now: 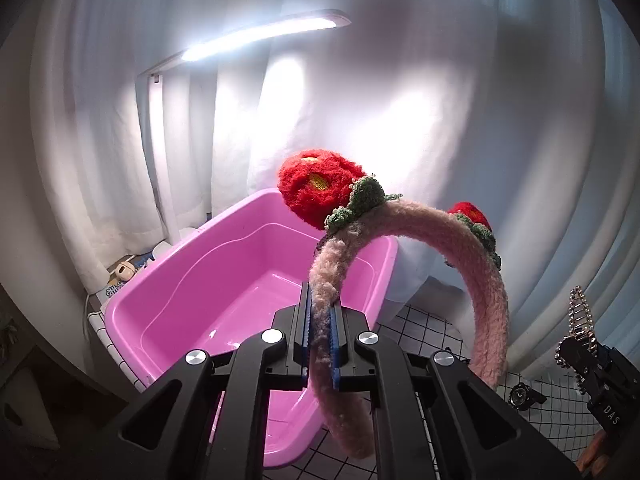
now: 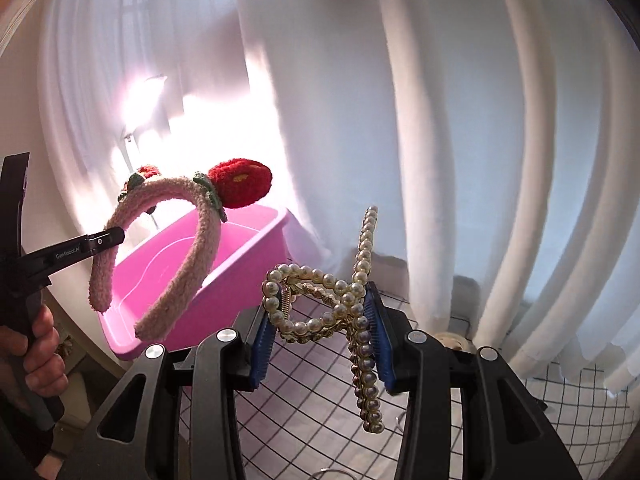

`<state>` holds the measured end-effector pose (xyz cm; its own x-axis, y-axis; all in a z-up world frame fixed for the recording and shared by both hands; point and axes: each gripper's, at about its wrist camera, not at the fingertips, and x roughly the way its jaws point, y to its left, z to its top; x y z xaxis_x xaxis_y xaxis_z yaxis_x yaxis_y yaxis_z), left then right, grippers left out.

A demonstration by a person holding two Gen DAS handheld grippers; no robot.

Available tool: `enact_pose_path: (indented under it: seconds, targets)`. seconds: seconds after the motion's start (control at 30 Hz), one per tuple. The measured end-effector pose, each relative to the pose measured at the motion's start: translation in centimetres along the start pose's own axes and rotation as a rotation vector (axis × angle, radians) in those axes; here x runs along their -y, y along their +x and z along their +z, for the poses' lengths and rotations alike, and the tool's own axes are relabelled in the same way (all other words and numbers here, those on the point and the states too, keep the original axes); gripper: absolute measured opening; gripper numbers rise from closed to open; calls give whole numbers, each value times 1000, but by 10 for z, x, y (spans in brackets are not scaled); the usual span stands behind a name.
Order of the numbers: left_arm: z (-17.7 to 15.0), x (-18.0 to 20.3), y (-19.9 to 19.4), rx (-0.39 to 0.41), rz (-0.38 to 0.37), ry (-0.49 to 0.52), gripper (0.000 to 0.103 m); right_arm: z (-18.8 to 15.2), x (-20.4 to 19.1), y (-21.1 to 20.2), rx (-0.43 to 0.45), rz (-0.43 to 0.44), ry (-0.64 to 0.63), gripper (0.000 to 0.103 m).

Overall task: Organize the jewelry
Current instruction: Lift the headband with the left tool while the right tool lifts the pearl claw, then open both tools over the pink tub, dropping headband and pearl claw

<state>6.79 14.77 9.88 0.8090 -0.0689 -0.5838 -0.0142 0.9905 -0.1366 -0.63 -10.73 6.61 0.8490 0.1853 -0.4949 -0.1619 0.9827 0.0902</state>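
My left gripper (image 1: 322, 312) is shut on a fluffy pink headband (image 1: 476, 248) with two red knitted flowers, and holds it in the air over the near edge of an empty pink plastic tub (image 1: 224, 280). The right wrist view shows the same headband (image 2: 200, 216) and left gripper (image 2: 114, 238) in front of the tub (image 2: 248, 240). My right gripper (image 2: 324, 332) is shut on a pearl hair claw clip (image 2: 340, 300), held above the table. That clip also shows in the left wrist view (image 1: 580, 320) at the far right.
The table carries a white cloth with a black grid (image 2: 304, 412). A dark wristwatch (image 1: 522, 394) lies on it. White curtains (image 2: 460, 120) hang behind. A lit desk lamp (image 1: 260, 36) stands at the back left. Small items (image 1: 124, 272) sit beside the tub's far left corner.
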Motion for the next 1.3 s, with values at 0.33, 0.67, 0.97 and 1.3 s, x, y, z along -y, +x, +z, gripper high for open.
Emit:
enact_pose_path:
  seconds: [0.33, 0.67, 0.97, 1.3]
  targets:
    - [10, -98, 17, -25, 156, -66, 8, 47, -100, 91, -59, 172, -115, 40]
    - [-6, -135, 62, -119, 166, -76, 8, 52, -154, 162, -187, 212, -173, 40]
    - [-16, -137, 98, -190, 171, -36, 8, 47, -165, 216, -283, 173, -189, 40]
    - [-17, -135, 110, -232, 176, -28, 9, 36, -161, 234, -348, 146, -168, 40]
